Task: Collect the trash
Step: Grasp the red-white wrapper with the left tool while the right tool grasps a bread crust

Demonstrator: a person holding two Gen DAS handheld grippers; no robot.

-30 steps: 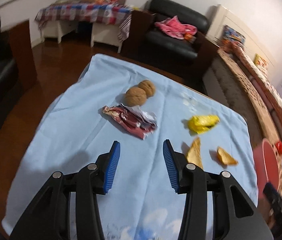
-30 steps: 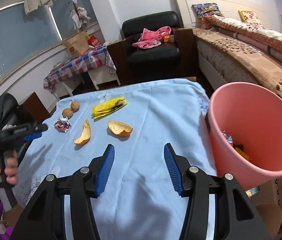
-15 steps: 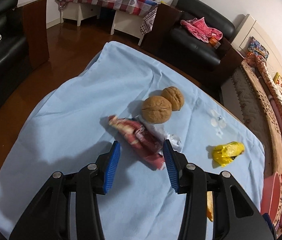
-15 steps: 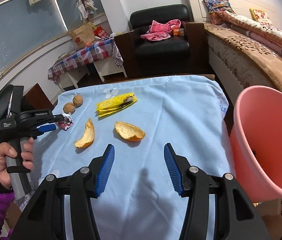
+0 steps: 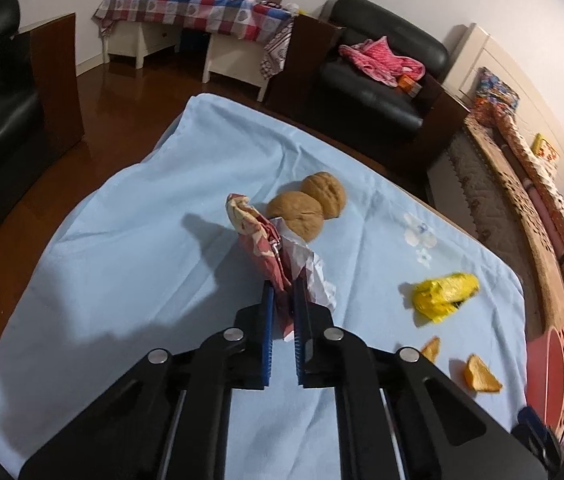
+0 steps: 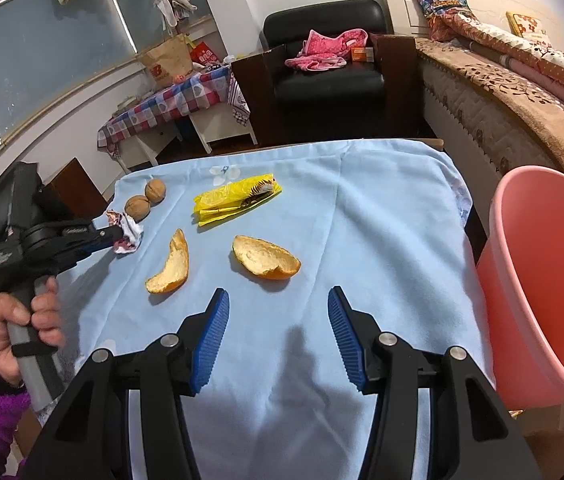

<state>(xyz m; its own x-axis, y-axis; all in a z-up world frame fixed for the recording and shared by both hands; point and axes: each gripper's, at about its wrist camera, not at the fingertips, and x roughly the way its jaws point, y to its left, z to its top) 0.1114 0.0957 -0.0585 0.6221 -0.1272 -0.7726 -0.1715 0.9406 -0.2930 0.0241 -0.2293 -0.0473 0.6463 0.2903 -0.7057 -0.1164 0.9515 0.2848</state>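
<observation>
Jaws of your left gripper (image 5: 282, 300) had just closed on the red wrapper (image 5: 260, 236); right gripper (image 6: 278, 320) gaped wide, empty. Yellow wrapper (image 6: 236, 200) at eleven o'clock and both peels (image 6: 266, 258) remained outside the bin (image 6: 542, 280).

On the tabletop (image 6: 382, 216), two walnuts (image 6: 144, 200) lie far left, a wrapper (image 6: 236, 199) right of them, two peels (image 6: 218, 260) nearer; a bin (image 6: 546, 280) stands right.

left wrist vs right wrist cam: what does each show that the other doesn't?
Left wrist only: the left tongs close up, just closed on the red wrapper.
Right wrist only: the open right tongs, the hand holding the left tool, the pink bin's inside.
Both: two walnuts, yellow wrapper, two orange peels, blue cloth.
</observation>
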